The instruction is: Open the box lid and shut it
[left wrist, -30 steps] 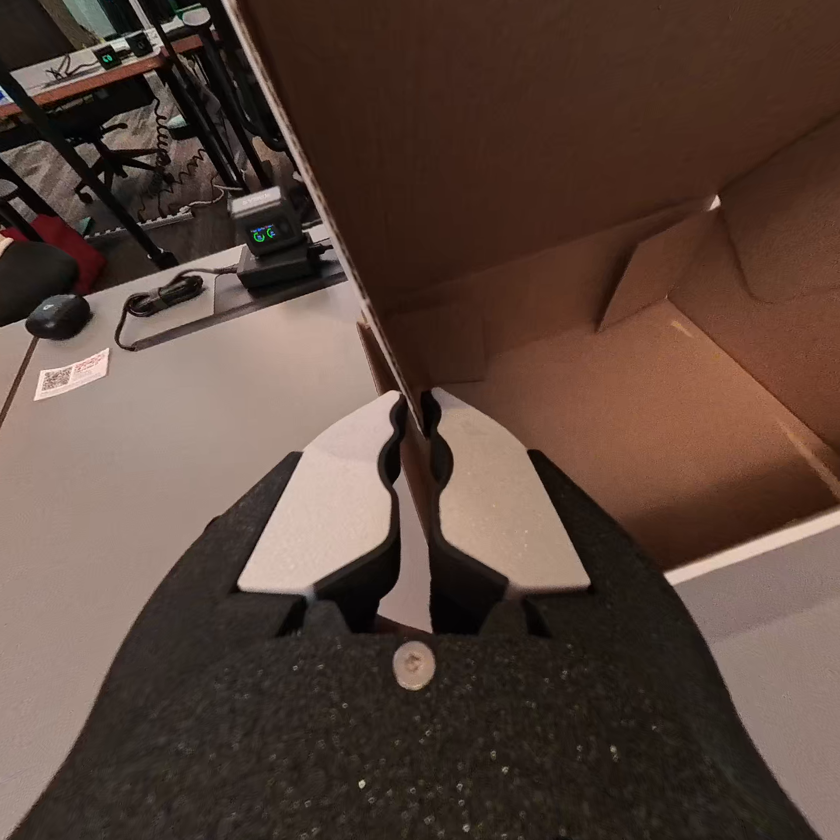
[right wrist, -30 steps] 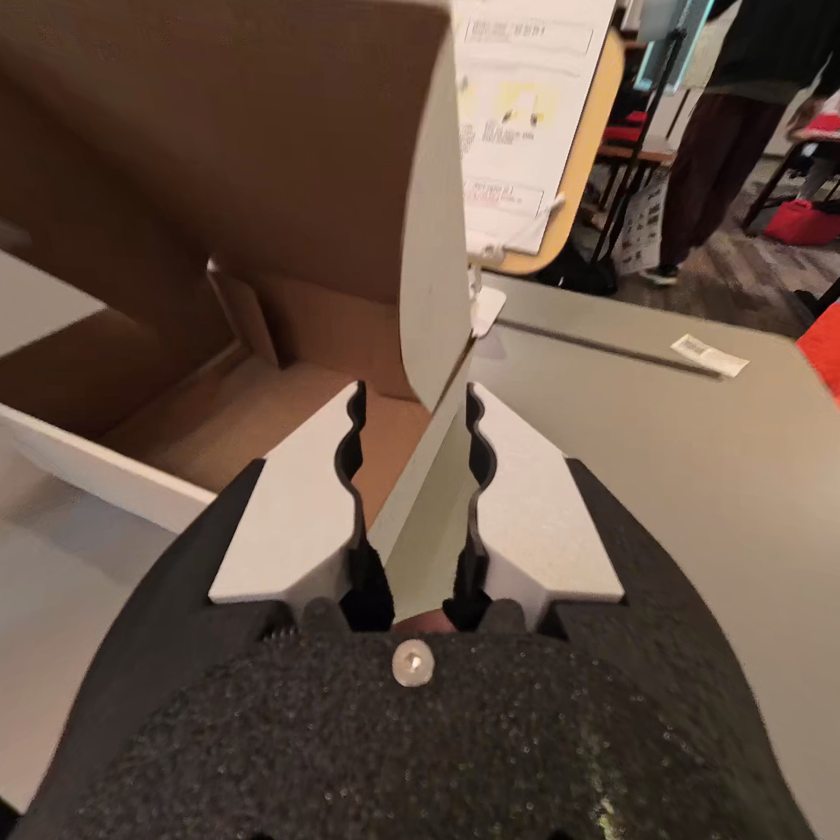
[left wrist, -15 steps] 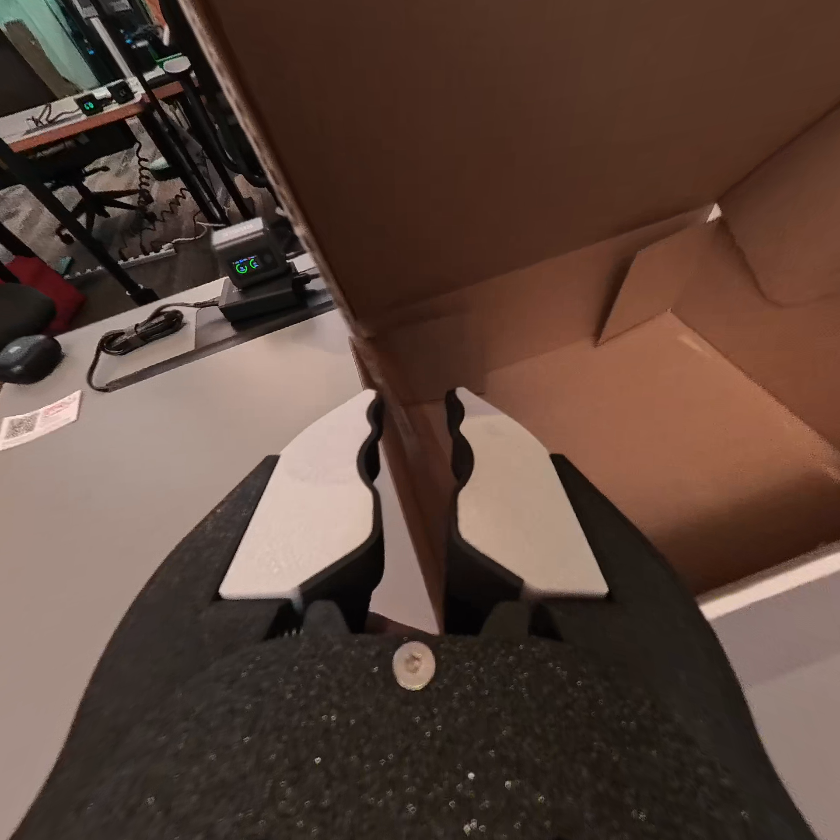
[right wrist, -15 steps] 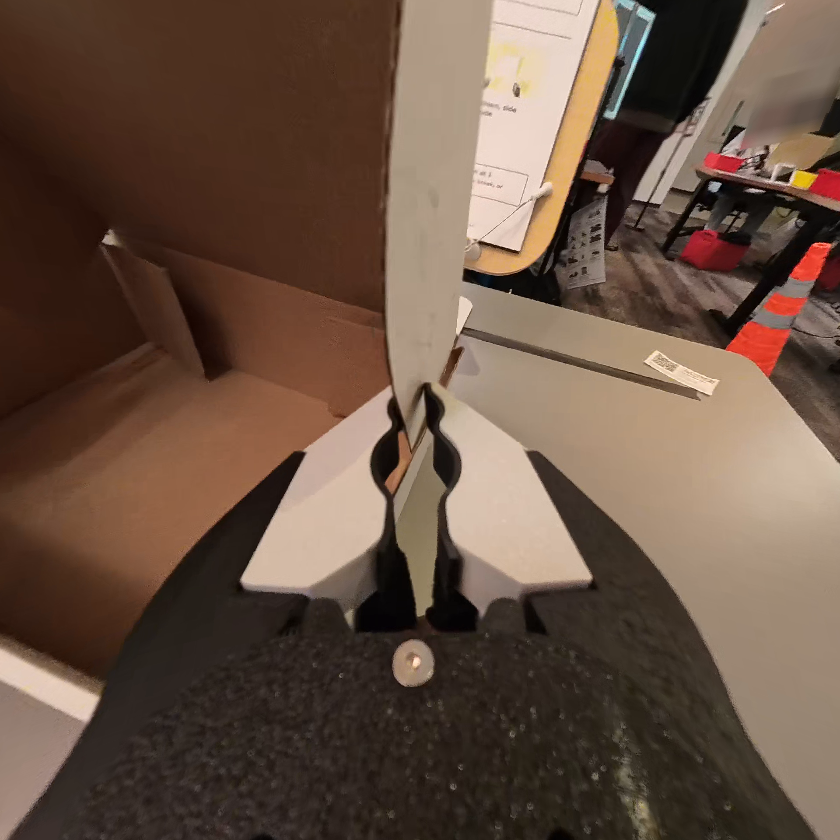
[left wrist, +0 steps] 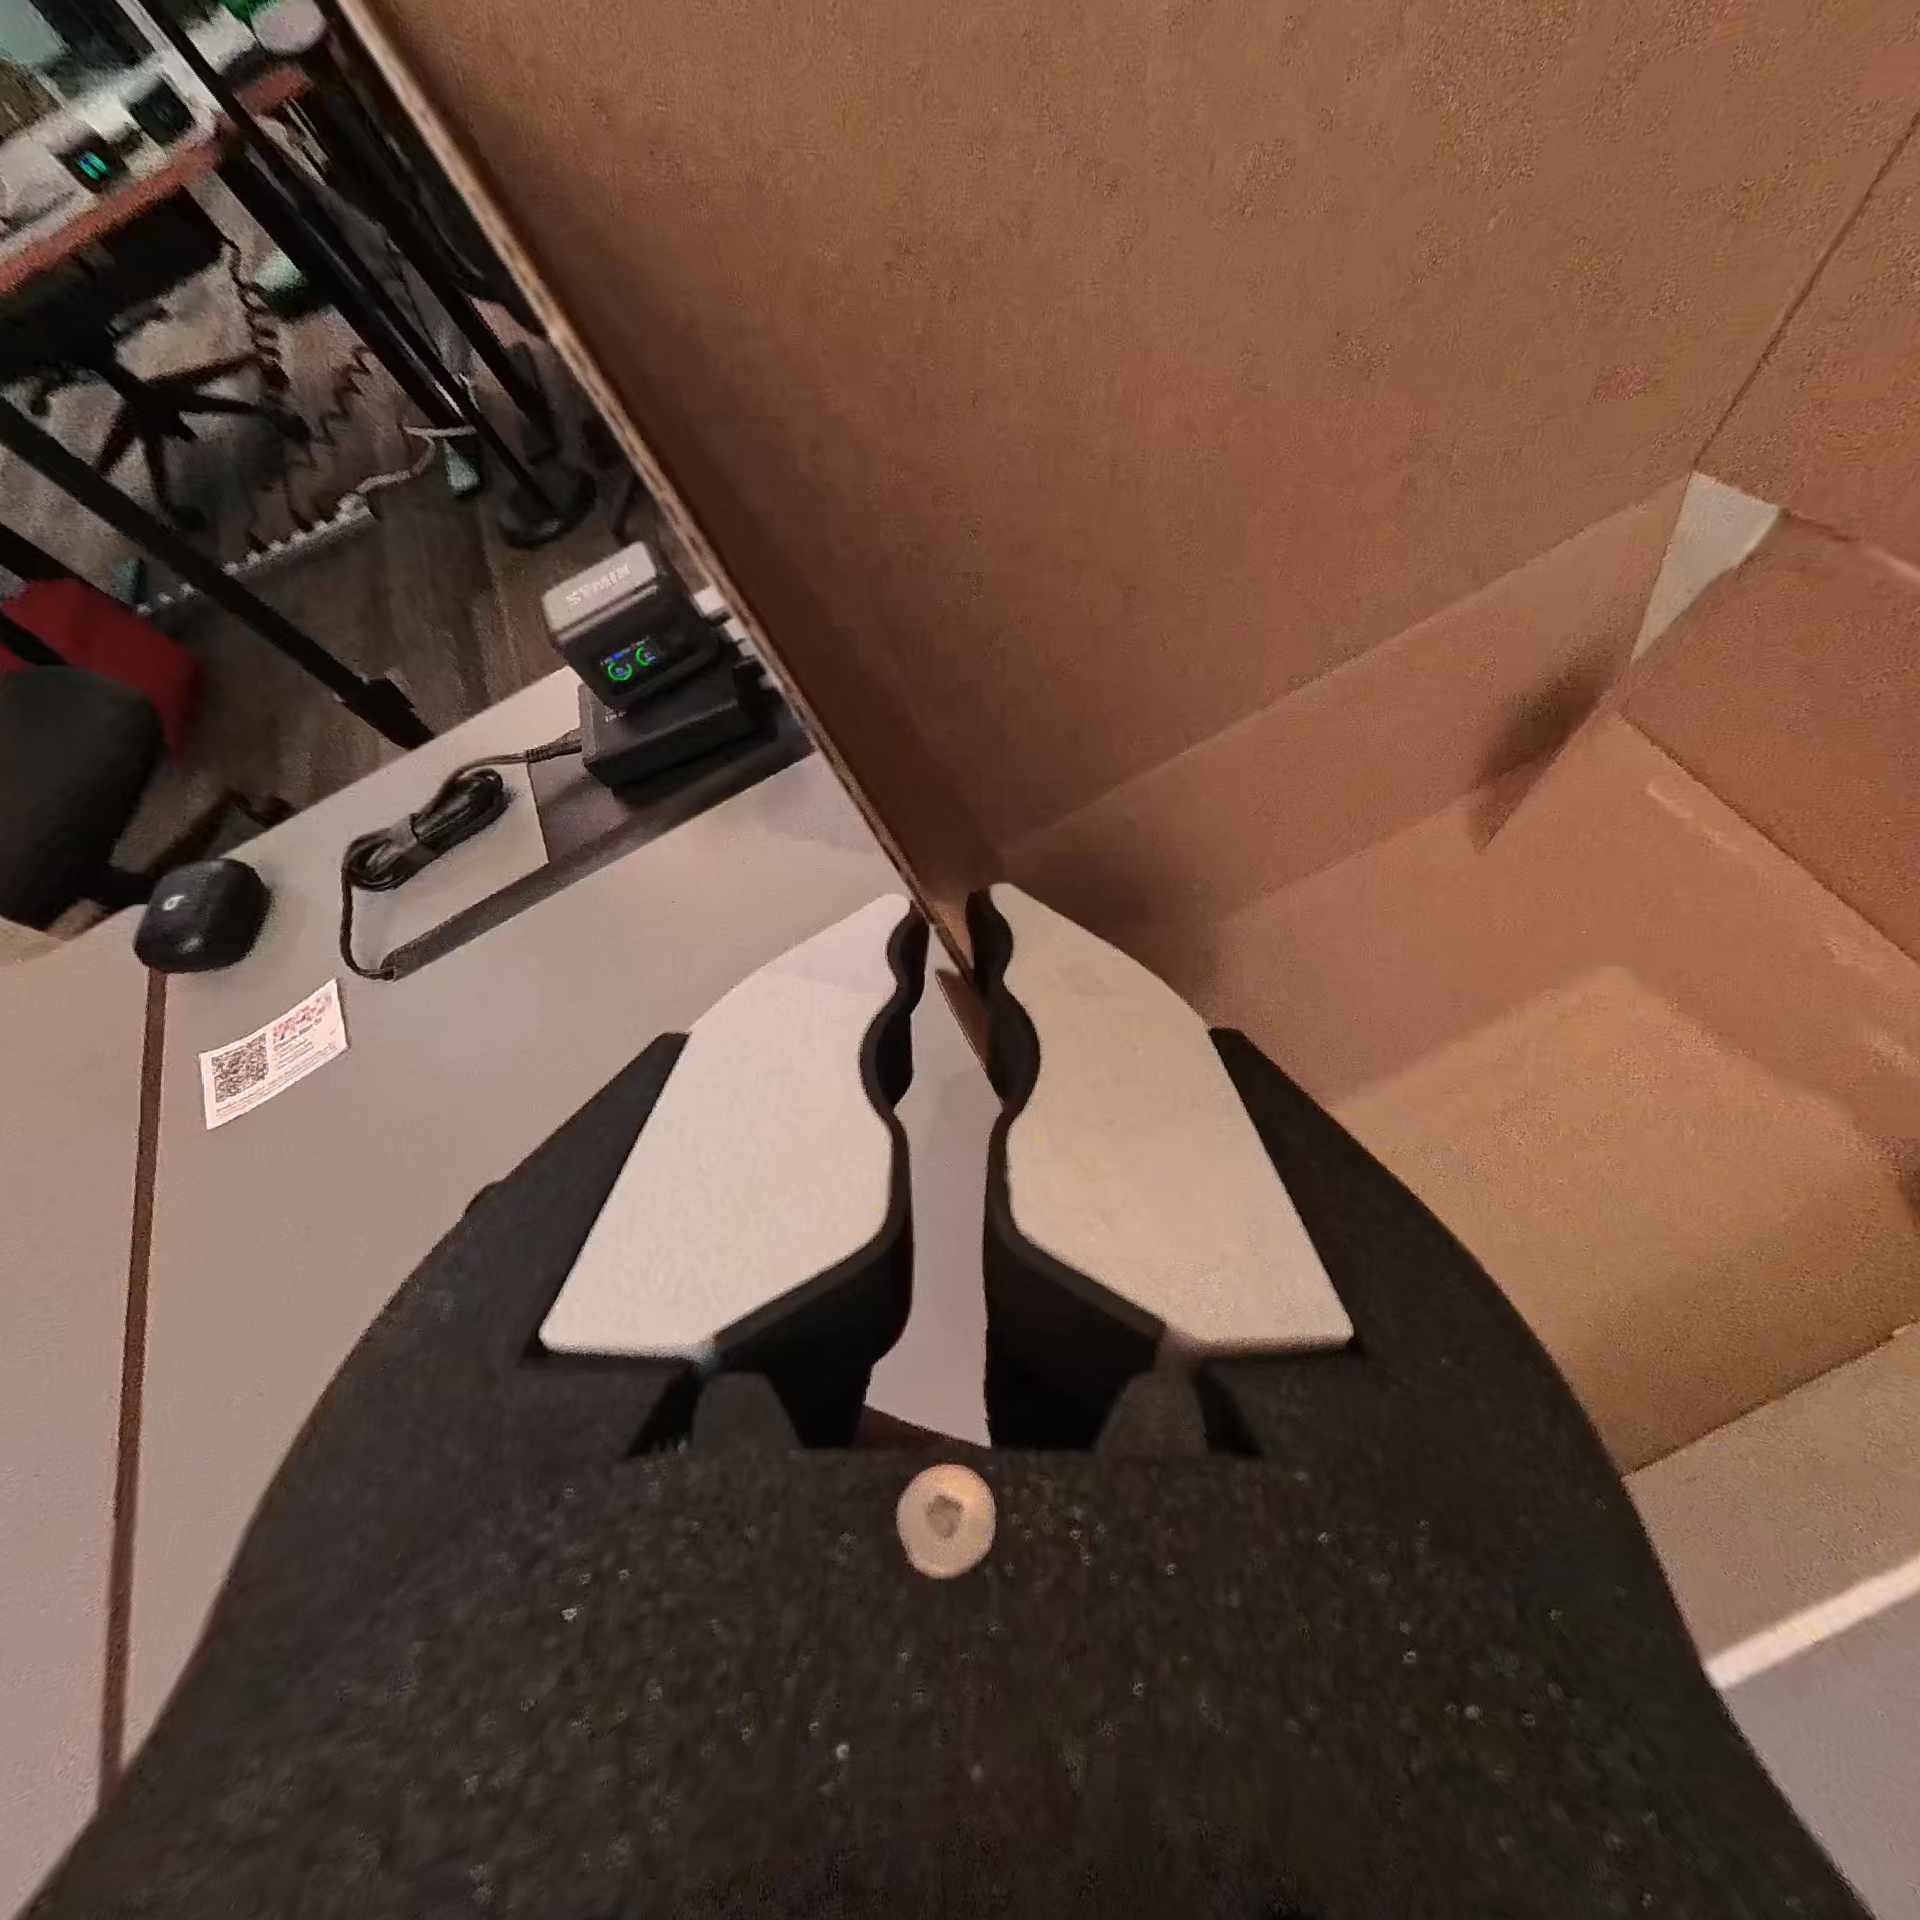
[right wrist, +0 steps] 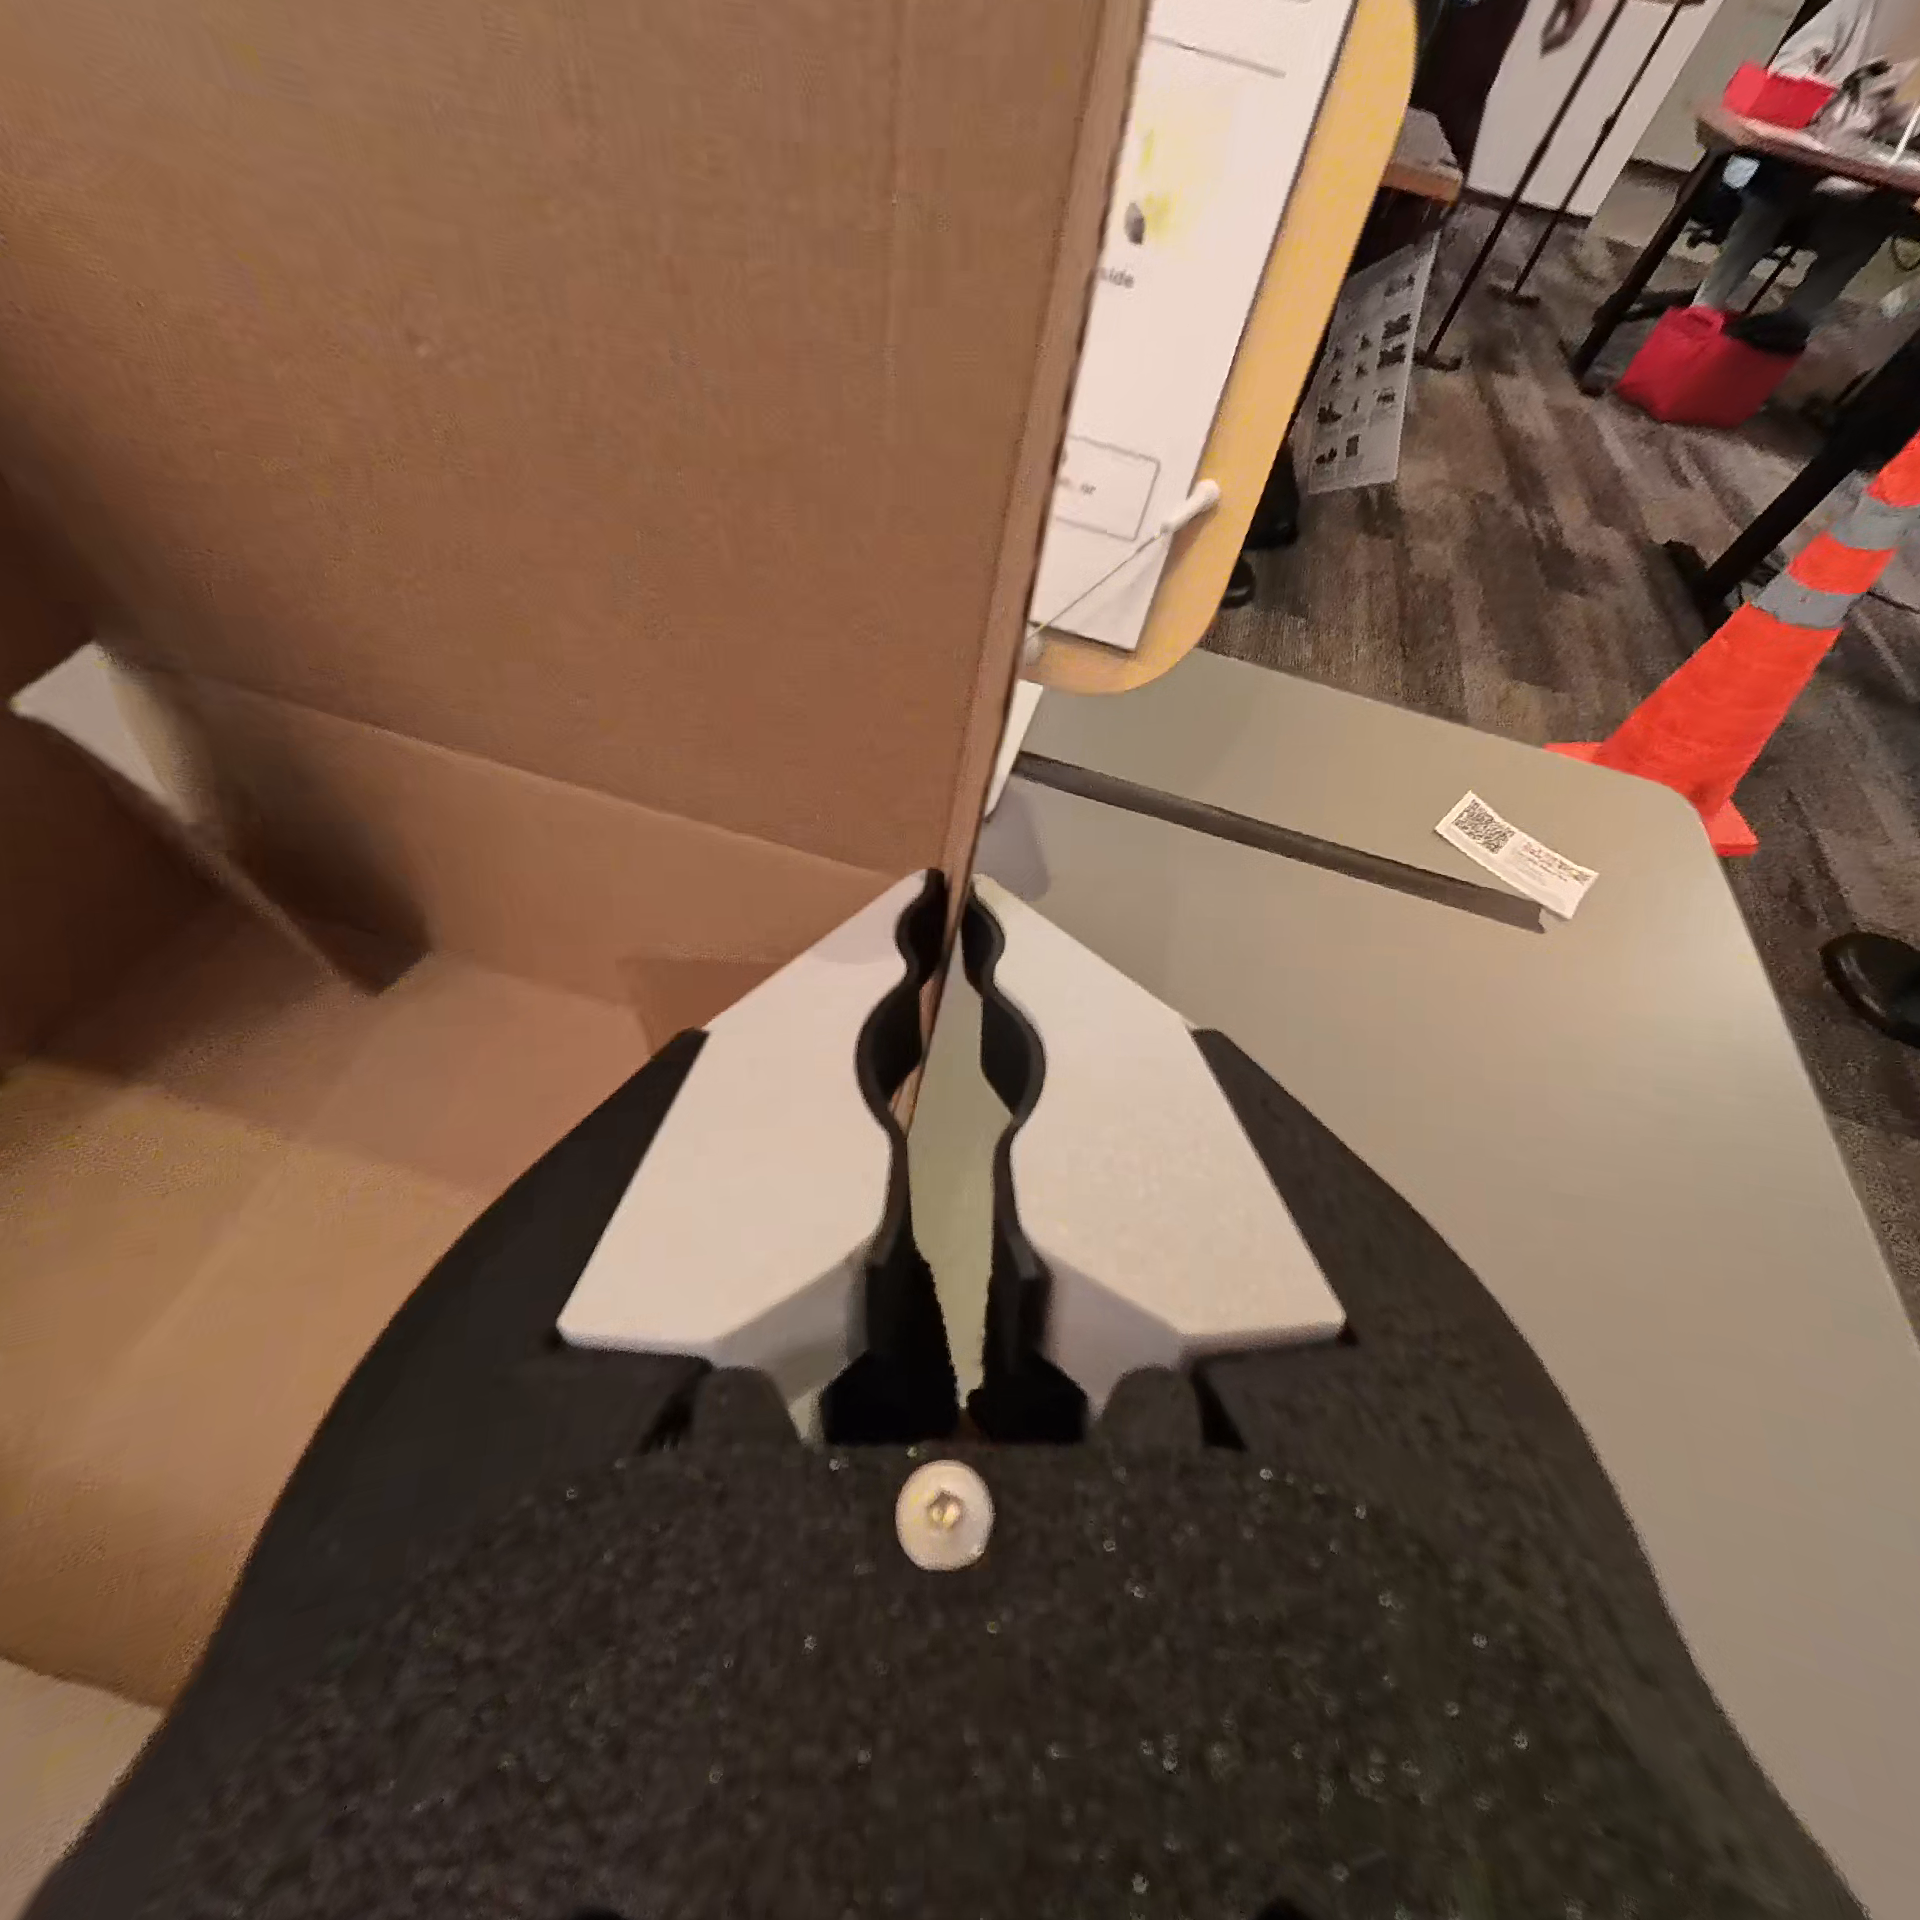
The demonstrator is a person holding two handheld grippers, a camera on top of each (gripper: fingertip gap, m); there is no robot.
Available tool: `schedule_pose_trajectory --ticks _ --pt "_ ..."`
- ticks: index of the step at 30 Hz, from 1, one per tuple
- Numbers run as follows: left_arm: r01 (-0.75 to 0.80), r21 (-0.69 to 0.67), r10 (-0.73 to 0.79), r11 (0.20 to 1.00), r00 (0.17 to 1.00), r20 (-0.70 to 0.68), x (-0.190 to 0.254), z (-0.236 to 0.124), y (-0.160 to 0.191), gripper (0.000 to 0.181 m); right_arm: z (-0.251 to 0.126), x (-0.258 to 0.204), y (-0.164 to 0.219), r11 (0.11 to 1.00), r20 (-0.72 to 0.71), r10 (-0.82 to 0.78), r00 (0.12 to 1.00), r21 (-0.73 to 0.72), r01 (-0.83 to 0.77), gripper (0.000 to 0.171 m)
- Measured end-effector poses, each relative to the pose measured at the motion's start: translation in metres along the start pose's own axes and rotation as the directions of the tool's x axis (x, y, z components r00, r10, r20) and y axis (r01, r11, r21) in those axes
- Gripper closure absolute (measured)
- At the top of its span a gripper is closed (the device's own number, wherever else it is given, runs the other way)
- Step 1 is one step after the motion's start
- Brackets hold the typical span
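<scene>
A large brown cardboard box (left wrist: 1558, 1091) lies open on the grey table, its inside bare. Its lid (left wrist: 1039, 364) stands raised over the far side. My left gripper (left wrist: 948, 920) is shut on the lid's left edge, the cardboard pinched between its fingertips. In the right wrist view the lid (right wrist: 571, 416) rises steeply, and my right gripper (right wrist: 951, 899) is shut on its right edge. The box floor (right wrist: 260, 1195) lies to the left of that gripper. The lid's outer face is hidden.
On the grey table (left wrist: 364, 1195) left of the box are a black charger with green lights (left wrist: 634, 665), a coiled cable (left wrist: 426, 831), a mouse (left wrist: 203, 914) and a paper tag (left wrist: 272, 1051). Right side: another tag (right wrist: 1512, 852), an orange cone (right wrist: 1766, 644) and a board (right wrist: 1195, 364) behind. One gripper's finger ends stand about 30 centimetres off the other's.
Both grippers closed on the lid's side edges, the left after briefly opening. The lid has swung up to a steeper angle.
</scene>
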State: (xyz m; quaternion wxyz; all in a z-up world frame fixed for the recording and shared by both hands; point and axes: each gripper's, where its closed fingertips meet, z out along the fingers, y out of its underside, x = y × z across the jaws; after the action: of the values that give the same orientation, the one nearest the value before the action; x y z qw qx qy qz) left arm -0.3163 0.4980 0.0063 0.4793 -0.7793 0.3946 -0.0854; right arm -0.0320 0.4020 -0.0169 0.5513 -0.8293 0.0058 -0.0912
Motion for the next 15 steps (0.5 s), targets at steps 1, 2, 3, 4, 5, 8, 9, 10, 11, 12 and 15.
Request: schedule_pose_trajectory --ticks 1,2,3,4,5,8,9,10,11,12,15 --pt "0.003 -0.021 -0.003 1.000 1.000 -0.006 -0.005 0.004 -0.006 0.174 0.005 0.003 -0.005 1.000 0.007 0.004 1.000 -0.011 -0.004 0.170" --pt "0.008 -0.033 -0.008 0.999 1.000 -0.013 -0.010 0.008 -0.011 0.174 0.011 0.005 -0.009 1.000 0.015 0.012 1.000 -0.026 -0.011 0.170" --pt "0.014 -0.048 -0.015 0.999 0.999 -0.028 -0.012 0.012 -0.016 0.174 0.017 0.008 -0.012 0.999 0.017 0.016 1.000 -0.040 -0.015 0.170" --pt "0.021 -0.068 -0.024 0.997 0.999 -0.040 -0.015 0.016 -0.018 0.174 0.022 0.010 -0.014 0.998 0.019 0.019 1.000 -0.054 -0.018 0.170" --pt "0.023 -0.087 -0.028 0.996 0.998 -0.049 -0.016 0.021 -0.020 0.174 0.027 0.011 -0.015 0.997 0.025 0.027 0.999 -0.071 -0.025 0.170" --pt "0.020 -0.135 -0.027 0.991 0.998 -0.055 -0.021 0.038 -0.021 0.174 0.041 0.011 -0.016 0.993 0.038 0.053 0.998 -0.109 -0.049 0.170" --pt "0.020 -0.142 -0.028 0.990 0.998 -0.056 -0.021 0.043 -0.021 0.173 0.044 0.010 -0.015 0.991 0.040 0.064 0.997 -0.120 -0.059 0.170" --pt "0.023 -0.145 -0.031 0.989 0.998 -0.055 -0.021 0.047 -0.021 0.173 0.047 0.009 -0.015 0.990 0.040 0.074 0.996 -0.125 -0.069 0.169" --pt "0.027 -0.145 -0.035 0.989 0.998 -0.055 -0.021 0.051 -0.022 0.173 0.050 0.008 -0.015 0.989 0.042 0.085 0.996 -0.128 -0.079 0.169" --pt "0.029 -0.146 -0.038 0.989 0.998 -0.055 -0.021 0.054 -0.022 0.173 0.052 0.007 -0.014 0.988 0.042 0.092 0.995 -0.130 -0.086 0.169" --pt "0.035 -0.146 -0.043 0.989 0.998 -0.050 -0.020 0.061 -0.021 0.172 0.056 0.004 -0.011 0.989 0.033 0.092 0.995 -0.120 -0.088 0.168"
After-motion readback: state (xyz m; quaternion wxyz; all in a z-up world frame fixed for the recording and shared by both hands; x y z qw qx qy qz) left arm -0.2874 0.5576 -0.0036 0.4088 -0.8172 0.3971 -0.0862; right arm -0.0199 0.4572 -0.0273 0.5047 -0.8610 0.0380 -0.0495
